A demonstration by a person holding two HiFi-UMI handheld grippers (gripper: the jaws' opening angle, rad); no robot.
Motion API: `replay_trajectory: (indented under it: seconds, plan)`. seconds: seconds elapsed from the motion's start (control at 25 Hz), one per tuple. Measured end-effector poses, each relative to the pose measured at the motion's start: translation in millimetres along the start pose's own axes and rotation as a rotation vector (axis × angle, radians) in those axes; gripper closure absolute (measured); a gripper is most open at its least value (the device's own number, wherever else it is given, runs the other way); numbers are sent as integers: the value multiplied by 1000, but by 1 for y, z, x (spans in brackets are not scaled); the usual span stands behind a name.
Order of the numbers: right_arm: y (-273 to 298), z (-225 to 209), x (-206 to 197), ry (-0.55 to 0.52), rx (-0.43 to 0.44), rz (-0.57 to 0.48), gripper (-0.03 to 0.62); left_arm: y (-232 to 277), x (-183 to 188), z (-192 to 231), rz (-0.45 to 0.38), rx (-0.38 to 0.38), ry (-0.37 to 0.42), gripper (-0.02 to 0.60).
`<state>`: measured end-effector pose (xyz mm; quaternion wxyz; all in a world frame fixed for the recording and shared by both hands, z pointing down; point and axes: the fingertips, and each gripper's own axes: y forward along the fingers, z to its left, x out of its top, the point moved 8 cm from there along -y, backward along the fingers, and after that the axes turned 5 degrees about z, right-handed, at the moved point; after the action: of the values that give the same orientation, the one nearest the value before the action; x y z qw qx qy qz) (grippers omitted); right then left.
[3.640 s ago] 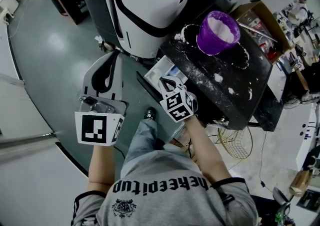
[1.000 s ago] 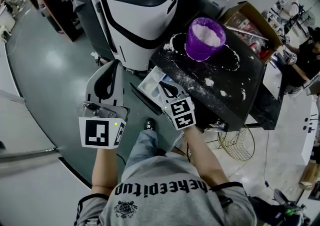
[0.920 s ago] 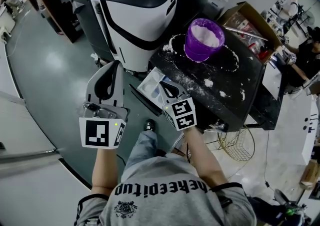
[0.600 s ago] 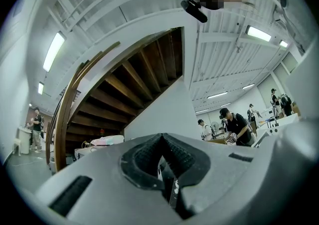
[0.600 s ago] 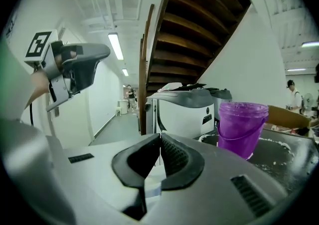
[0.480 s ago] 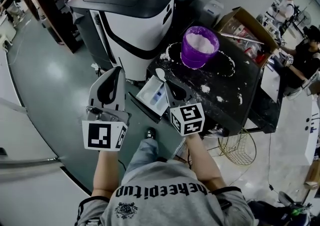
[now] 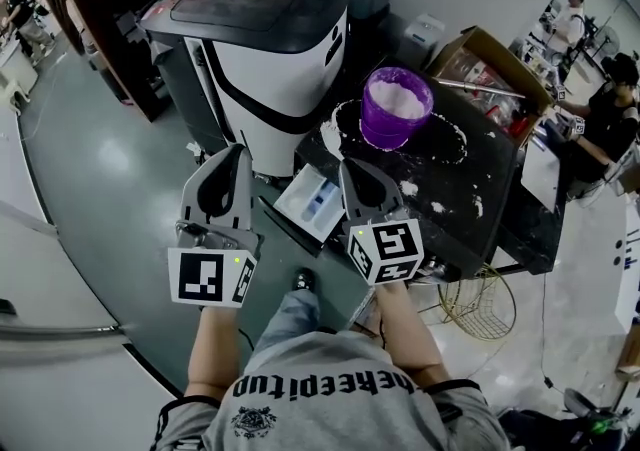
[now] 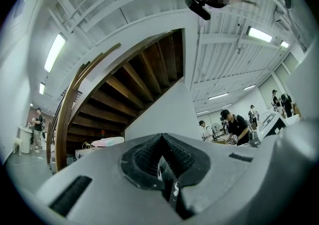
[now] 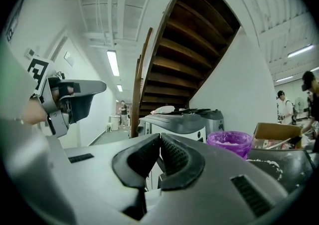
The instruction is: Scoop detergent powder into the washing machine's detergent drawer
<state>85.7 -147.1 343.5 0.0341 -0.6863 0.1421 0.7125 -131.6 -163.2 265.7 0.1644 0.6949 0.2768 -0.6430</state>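
Observation:
The white and black washing machine (image 7: pixel 265 44) stands at the top of the head view. Its detergent drawer (image 7: pixel 313 202) is pulled open, white with a blue part inside. A purple tub (image 7: pixel 396 105) full of white powder sits on the black table (image 7: pixel 470 201) to the right, also in the right gripper view as tub (image 9: pixel 230 141). My left gripper (image 7: pixel 238 152) hangs shut and empty to the left of the drawer. On the drawer's right edge my right gripper (image 7: pixel 349 166) is also shut with nothing in it. In their own views both the left gripper (image 8: pixel 160 139) and the right gripper (image 9: pixel 159 137) show pads pressed together.
White powder is spilled across the black table around the tub. A cardboard box (image 7: pixel 500 59) sits behind the table, with people working beyond at the right. A wire basket (image 7: pixel 478 304) lies on the floor under the table. Grey floor spreads to the left.
My right gripper has drawn back from over the drawer and now sits at its right edge. The left gripper has hardly moved. The head view has tilted up.

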Motion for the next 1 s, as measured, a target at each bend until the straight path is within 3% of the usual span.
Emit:
replay_trajectory:
  seconds: [0.52,1.0]
  plan:
    - [-38,-6,44,-14,-80,-151,589,-15,11,-2,-15,25,-8,578]
    - [-71,-12,57,-34,-149,-209,589,-25,16,-10,-28,38,-26,578]
